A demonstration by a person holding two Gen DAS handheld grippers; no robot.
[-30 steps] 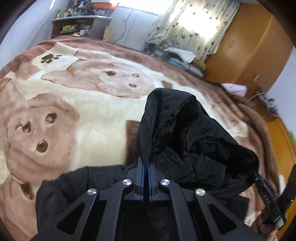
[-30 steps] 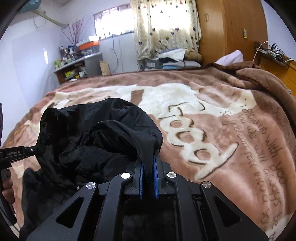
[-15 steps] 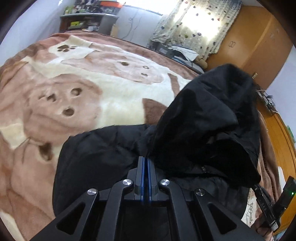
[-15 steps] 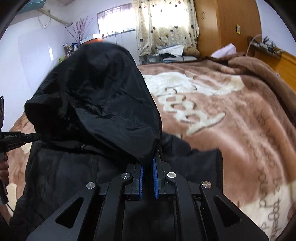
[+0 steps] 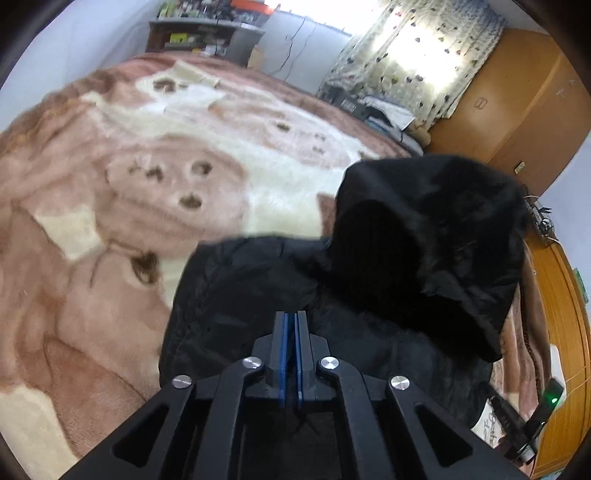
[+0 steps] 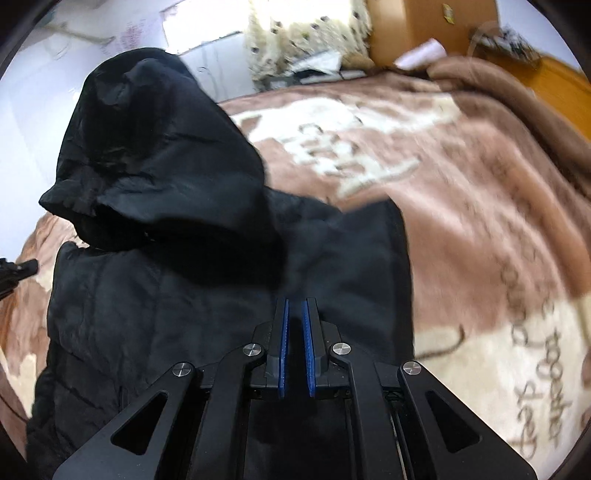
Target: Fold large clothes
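A bedroom, with a big bed (image 5: 110, 229) under a brown bear blanket. A black coat (image 6: 184, 295) lies on the bed, right in front of both tools, its hood (image 6: 147, 147) puffed up. The left tool (image 5: 290, 321) and right tool (image 6: 294, 310) each pinch the coat near the hood. Nothing blocks the way.

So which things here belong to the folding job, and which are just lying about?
Job in hand:
black hooded jacket
left gripper
right gripper
teddy-bear blanket it lies on

Lying about:
cluttered shelf
patterned curtain
wooden wardrobe
pile below the window
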